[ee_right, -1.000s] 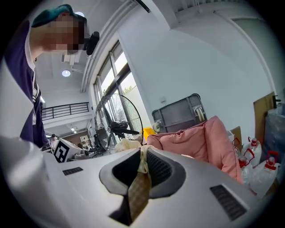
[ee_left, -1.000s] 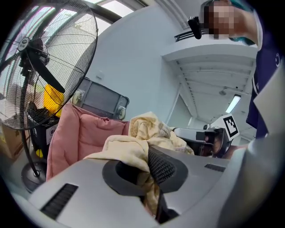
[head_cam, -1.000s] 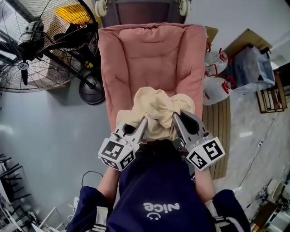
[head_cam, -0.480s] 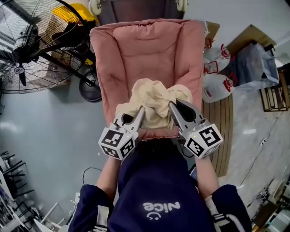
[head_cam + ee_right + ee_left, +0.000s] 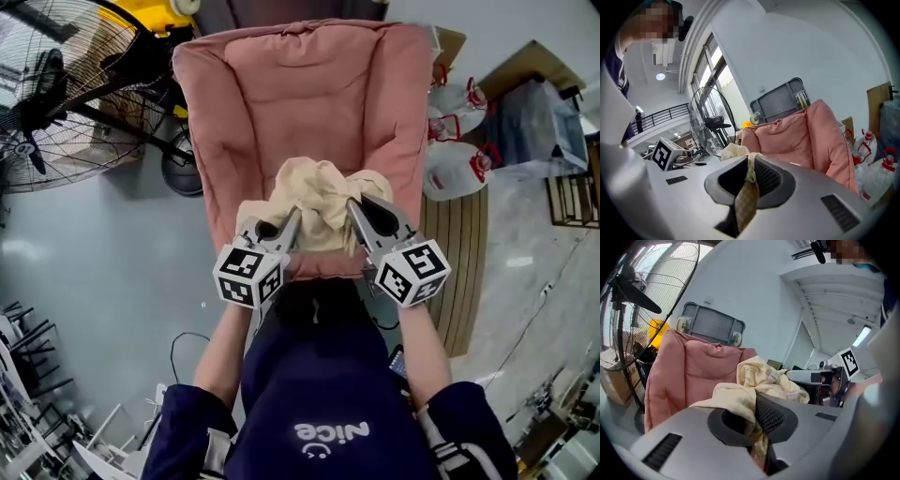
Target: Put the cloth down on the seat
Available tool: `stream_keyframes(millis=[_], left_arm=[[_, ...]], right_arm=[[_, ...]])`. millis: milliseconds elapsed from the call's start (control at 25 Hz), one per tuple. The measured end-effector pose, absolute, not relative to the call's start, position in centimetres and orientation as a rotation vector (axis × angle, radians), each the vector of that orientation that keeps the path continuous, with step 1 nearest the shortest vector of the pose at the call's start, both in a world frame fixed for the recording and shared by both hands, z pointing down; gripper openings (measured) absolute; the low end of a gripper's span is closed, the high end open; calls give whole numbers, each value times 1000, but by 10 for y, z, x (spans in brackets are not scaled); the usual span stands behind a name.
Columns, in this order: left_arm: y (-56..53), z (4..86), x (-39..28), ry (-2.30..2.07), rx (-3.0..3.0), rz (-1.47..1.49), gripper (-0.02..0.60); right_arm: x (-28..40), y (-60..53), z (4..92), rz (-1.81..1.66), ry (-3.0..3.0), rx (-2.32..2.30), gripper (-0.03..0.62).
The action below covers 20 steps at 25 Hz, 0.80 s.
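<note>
Grey floor (image 5: 103, 244) lies round us, a big fan (image 5: 56, 103) at the left. Our left hand-held gripper (image 5: 291, 225) and right hand-held gripper (image 5: 356, 214) each pinch the yellow cloth (image 5: 314, 192), bunched over the front of the pink seat (image 5: 300, 103).

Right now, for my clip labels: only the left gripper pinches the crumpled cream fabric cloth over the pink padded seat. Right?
Not only the left gripper. The right gripper view shows the right gripper also shut on the crumpled cream fabric cloth; both grippers pinch it over the pink padded seat.
</note>
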<state>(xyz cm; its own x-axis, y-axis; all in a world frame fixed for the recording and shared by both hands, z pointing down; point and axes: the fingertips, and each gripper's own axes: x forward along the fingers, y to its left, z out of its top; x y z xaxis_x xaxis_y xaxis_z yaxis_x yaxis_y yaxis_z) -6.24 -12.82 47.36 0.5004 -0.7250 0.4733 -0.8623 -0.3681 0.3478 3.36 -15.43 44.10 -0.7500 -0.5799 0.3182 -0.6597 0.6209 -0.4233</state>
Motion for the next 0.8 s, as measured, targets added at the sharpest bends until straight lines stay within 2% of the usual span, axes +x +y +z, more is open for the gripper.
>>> stream_keyframes(millis=[800], left_arm=[[-167,655,-74,-1310,1919,588,51]], right_arm=[[32,-191,628,1043,-2401,1045,67]])
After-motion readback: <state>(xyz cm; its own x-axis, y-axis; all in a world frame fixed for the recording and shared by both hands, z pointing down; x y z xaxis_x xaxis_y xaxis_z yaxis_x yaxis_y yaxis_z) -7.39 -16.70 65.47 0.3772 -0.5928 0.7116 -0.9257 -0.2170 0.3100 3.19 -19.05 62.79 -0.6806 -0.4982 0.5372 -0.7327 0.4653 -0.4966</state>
